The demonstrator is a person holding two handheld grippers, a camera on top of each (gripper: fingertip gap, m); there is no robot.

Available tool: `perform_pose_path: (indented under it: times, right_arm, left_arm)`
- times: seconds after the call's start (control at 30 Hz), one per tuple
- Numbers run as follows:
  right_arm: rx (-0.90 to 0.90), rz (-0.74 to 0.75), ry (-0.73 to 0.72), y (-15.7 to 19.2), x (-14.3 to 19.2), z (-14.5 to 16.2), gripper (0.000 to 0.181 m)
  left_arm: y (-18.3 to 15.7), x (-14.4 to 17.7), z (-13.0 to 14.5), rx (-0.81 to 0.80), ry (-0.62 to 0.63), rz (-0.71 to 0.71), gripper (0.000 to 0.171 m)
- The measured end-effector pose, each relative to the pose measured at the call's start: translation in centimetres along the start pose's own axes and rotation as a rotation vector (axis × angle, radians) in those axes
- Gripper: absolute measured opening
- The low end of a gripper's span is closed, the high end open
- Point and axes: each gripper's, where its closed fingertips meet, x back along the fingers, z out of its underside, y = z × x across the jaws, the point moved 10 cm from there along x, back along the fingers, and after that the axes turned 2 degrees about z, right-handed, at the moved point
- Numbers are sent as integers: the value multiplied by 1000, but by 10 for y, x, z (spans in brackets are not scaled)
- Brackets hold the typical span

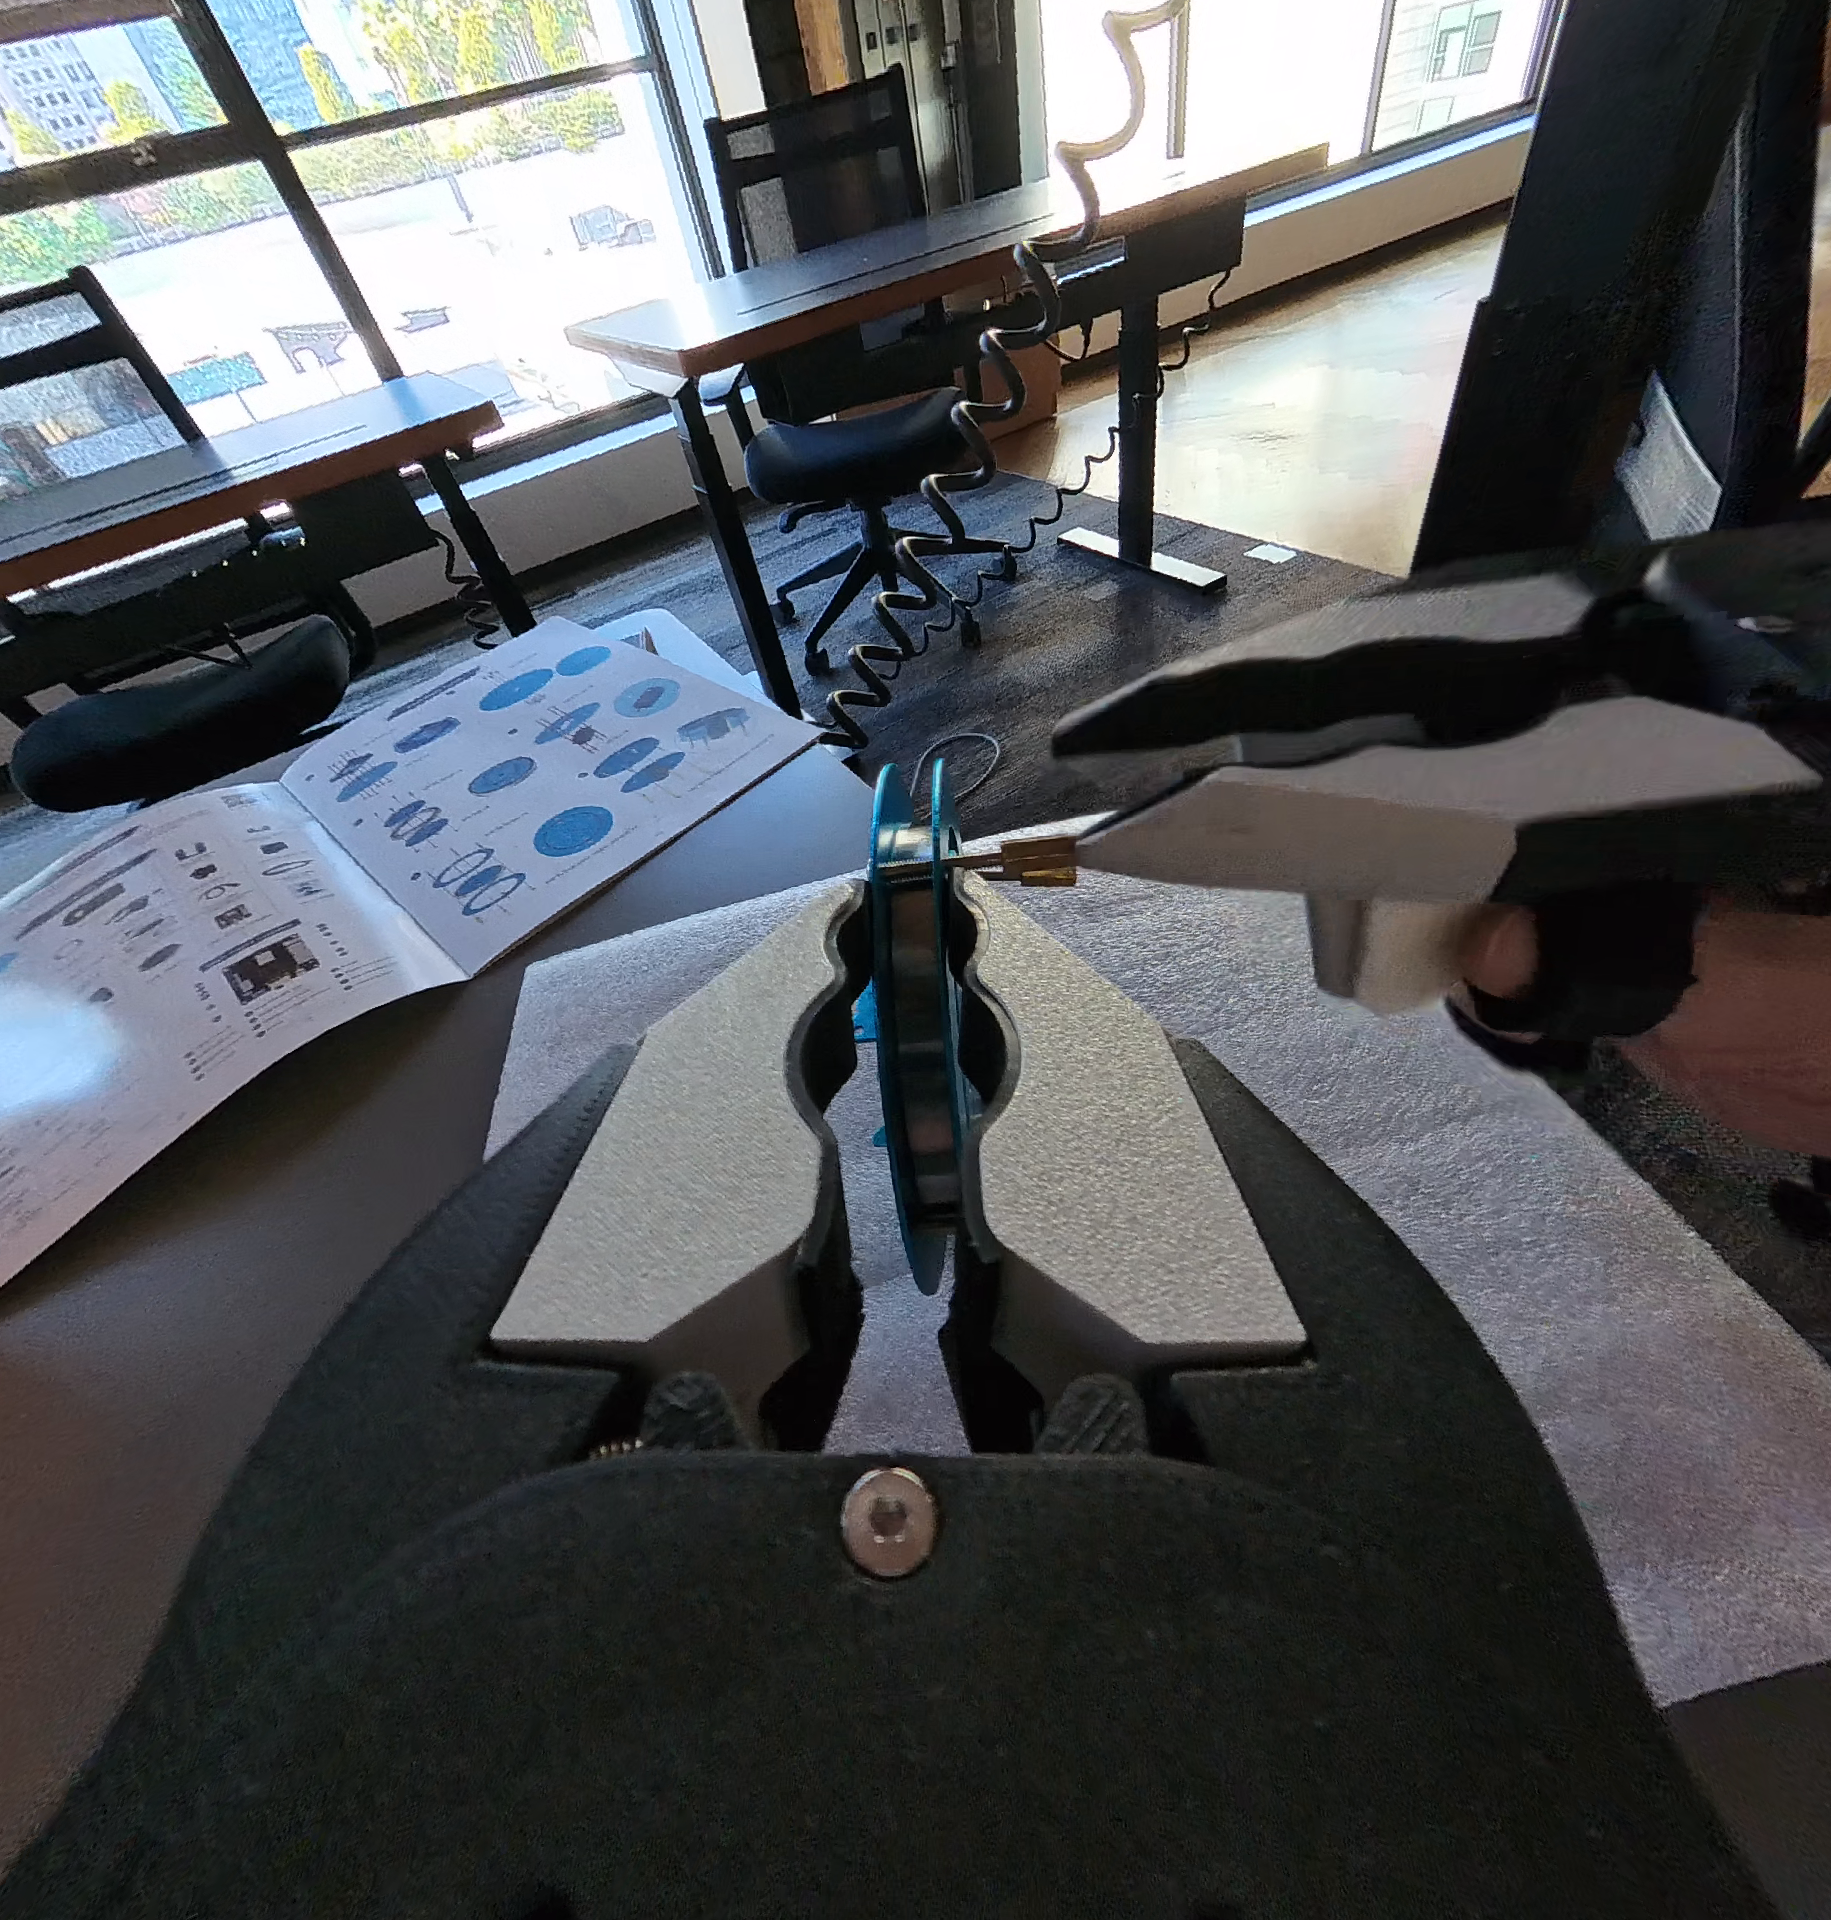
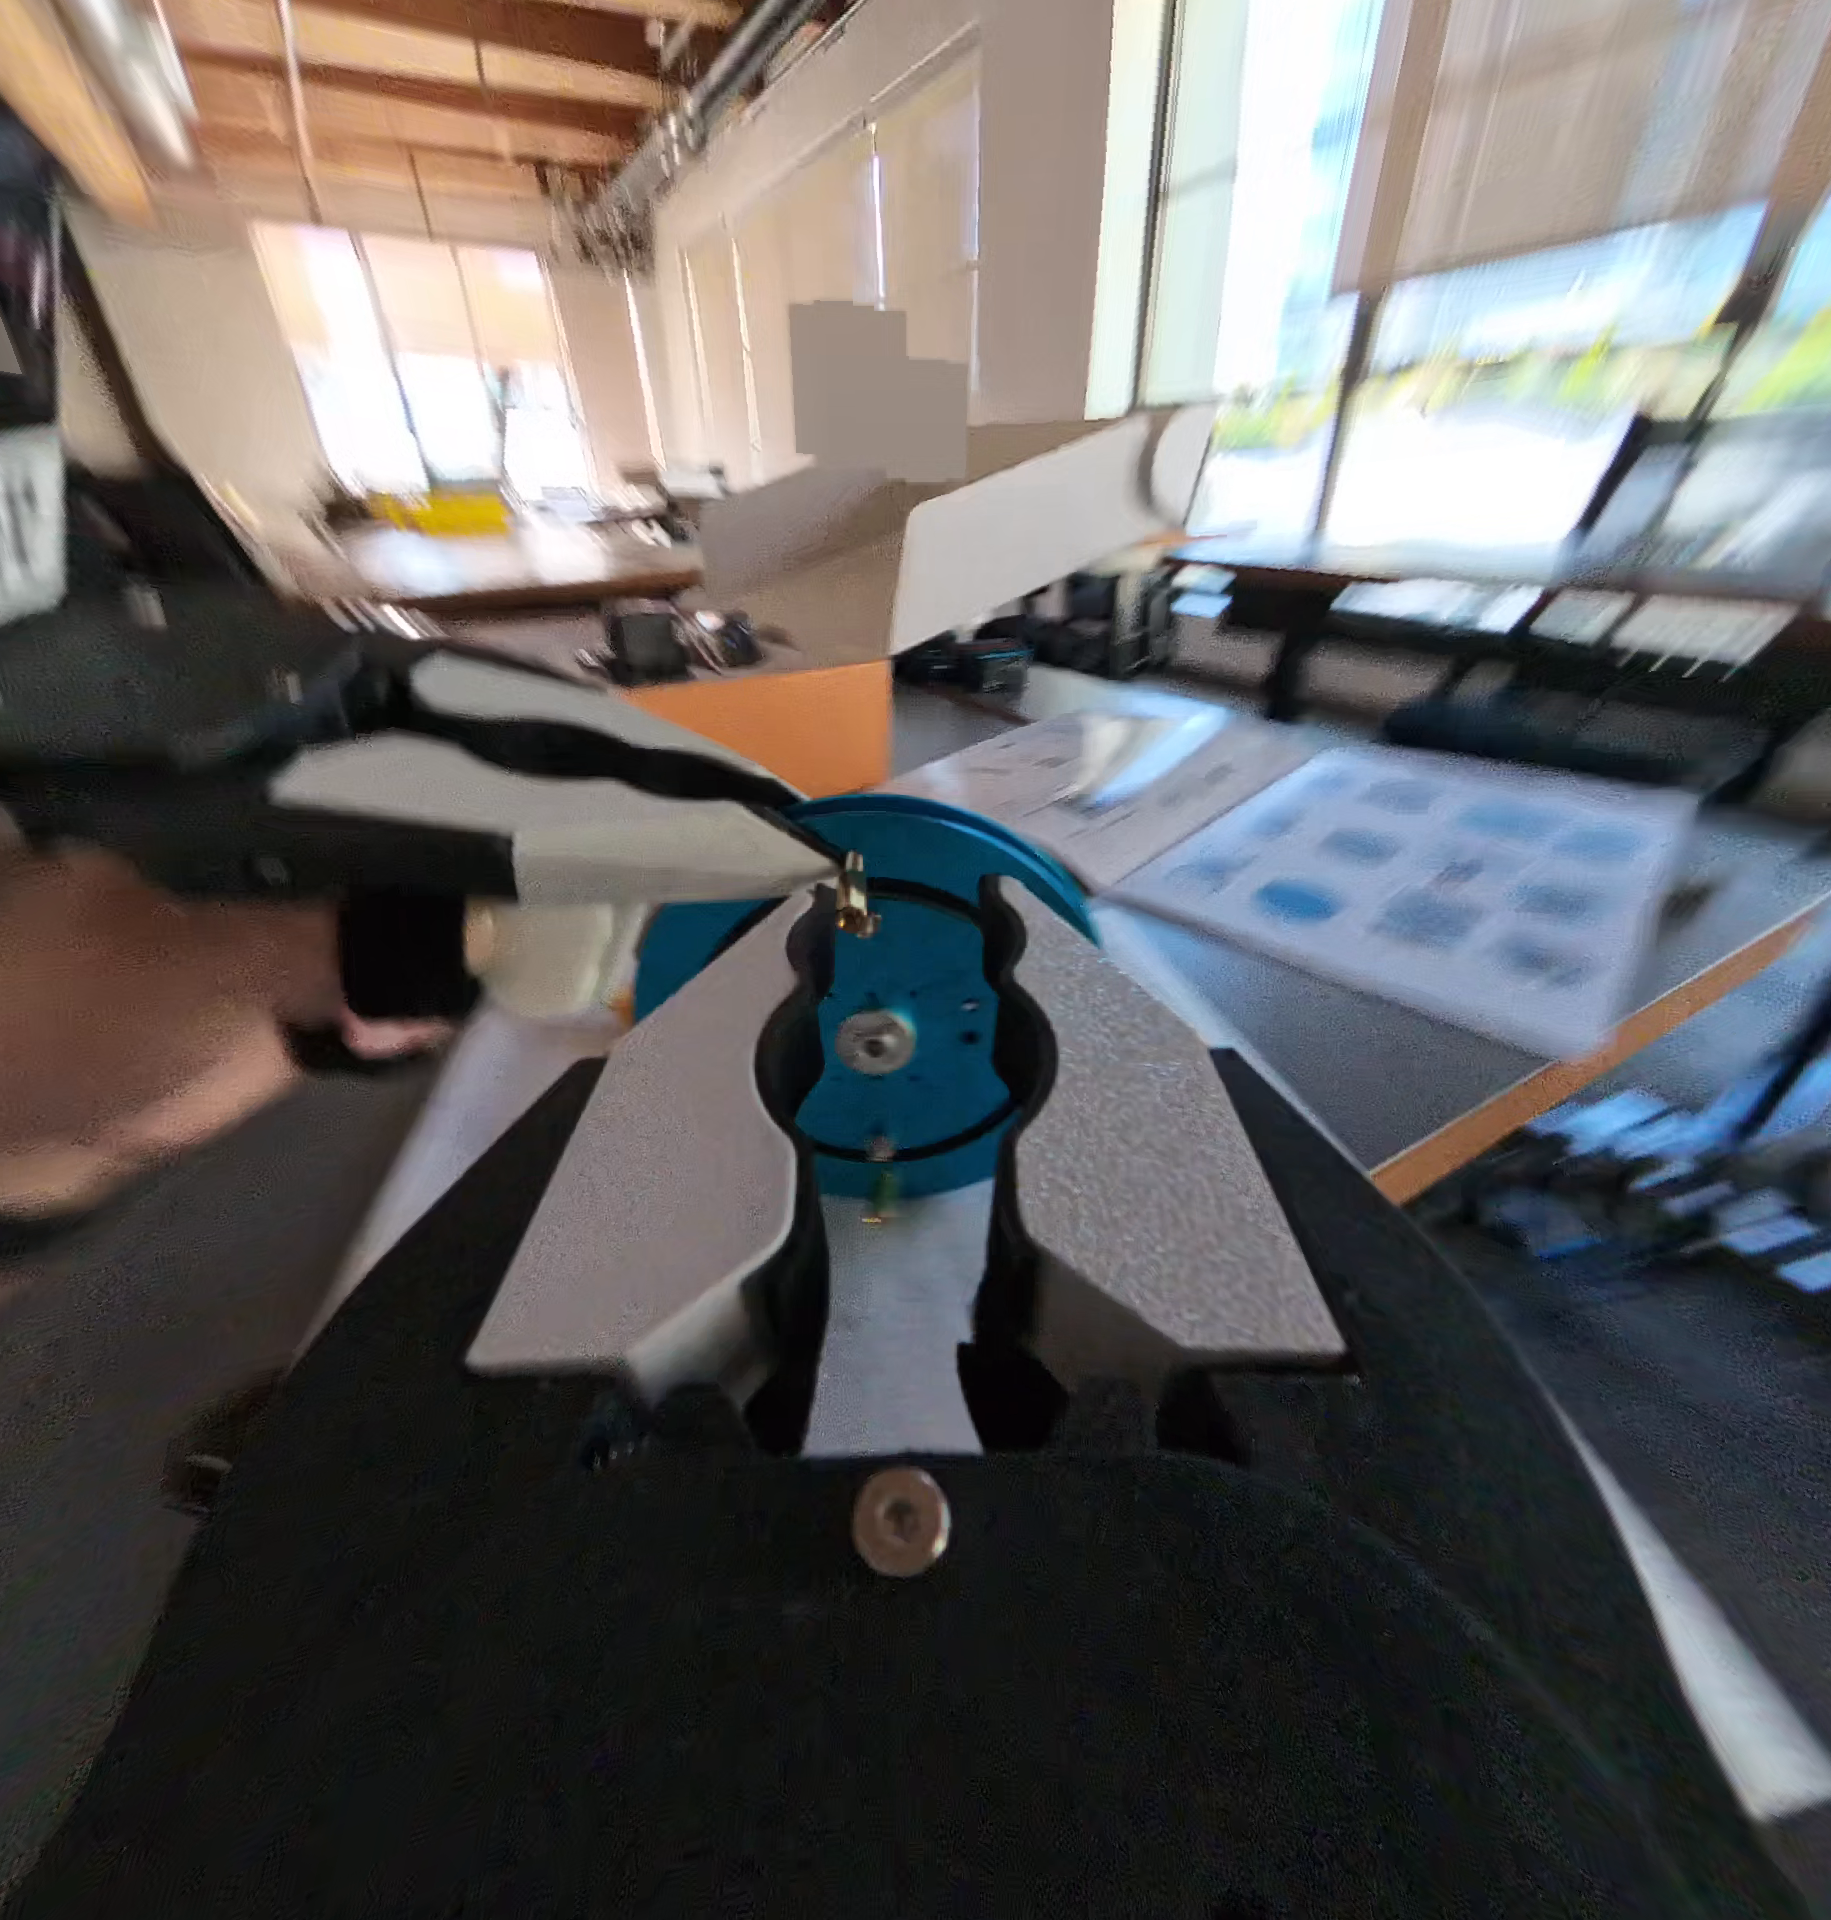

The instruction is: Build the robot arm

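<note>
Left fingers clamped on blue twin-plate disc, right fingers apart, at its brass post

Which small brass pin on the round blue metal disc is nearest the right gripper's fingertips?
The upper brass pin, at the blue disc's top beside the right gripper; the lower brass pin sits at its bottom.

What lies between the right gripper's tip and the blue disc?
A small brass piece, touching the lower fingertip of the right gripper and the top rim of the blue disc; the left wrist view shows it.
</note>
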Motion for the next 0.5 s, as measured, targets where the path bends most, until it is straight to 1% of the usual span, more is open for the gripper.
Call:
perform_pose_path:
  times: [0.03,0.1,0.13,0.17,0.2,0.27,0.37,0.4,0.43,0.47,0.5]
  right_arm:
    - [185,30,5,6,1,-4,23]
    - [467,60,21,20,0,-7,19]
    - [569,81,40,24,-2,-6,16]
    - [628,115,68,25,-5,-5,15]
    - [642,128,88,25,-7,-4,15]
    - [614,104,104,25,-9,-3,5]
    - [577,93,99,23,-9,-3,4]
    - [514,86,100,22,-9,-3,5]
    - [388,71,92,19,-9,-3,5]
    - [199,50,80,16,-9,-2,4]
    - [-40,21,62,12,-9,1,5]
  left_arm:
    - [0,0,0,4,-1,2,12]
    - [1,0,0,3,1,2,12]
    - [1,0,0,2,3,3,12]
    - [1,0,0,3,3,4,12]
    - [1,0,0,3,3,5,12]
    - [1,0,0,5,3,4,12]
    - [1,0,0,6,2,8,12]
    - [1,0,0,5,0,6,12]
    - [1,-1,0,2,-2,3,12]
    - [1,-1,0,0,-4,-1,12]
    - [1,-1,0,0,-6,-4,12]
